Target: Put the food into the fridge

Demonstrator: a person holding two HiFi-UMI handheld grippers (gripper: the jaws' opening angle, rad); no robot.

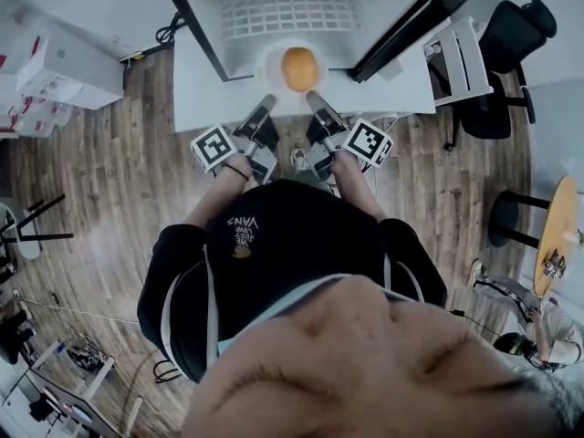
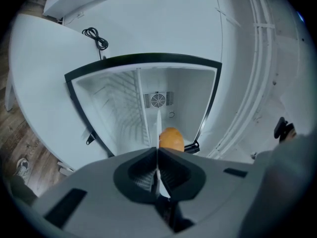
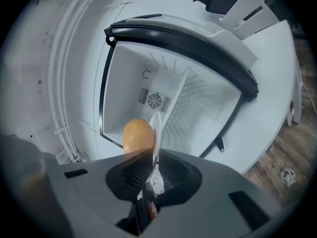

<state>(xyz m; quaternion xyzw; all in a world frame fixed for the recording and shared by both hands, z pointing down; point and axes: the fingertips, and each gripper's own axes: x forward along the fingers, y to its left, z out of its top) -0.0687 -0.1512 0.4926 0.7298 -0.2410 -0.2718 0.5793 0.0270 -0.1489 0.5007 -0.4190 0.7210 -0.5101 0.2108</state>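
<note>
**A:** What's your left hand-held gripper (image 2: pixel 157 151) doing?

**B:** Its jaws are pinched on the rim of the white plate (image 2: pixel 157 125). From that gripper you see the plate edge-on, as a thin line running away from the jaw tips.

**A:** And your right hand-held gripper (image 3: pixel 152 158)?

**B:** It's doing the same, clamped on the plate's near rim at the other side. You carry the plate between your two hands.

**A:** Where's the food?

**B:** The round orange food (image 1: pixel 298 68) sits on the plate just past your jaw tips, at the mouth of the open mini fridge (image 1: pixel 274 12). I cannot tell whether the plate rests on anything there.

**A:** And around that?

**B:** The fridge stands on the white surface (image 1: pixel 196 89). Its door (image 1: pixel 411 21) is swung open to your right, and a round fan grille (image 2: pixel 158 100) shows on its back wall. The wooden floor (image 1: pixel 119 181) lies beneath you.
</note>
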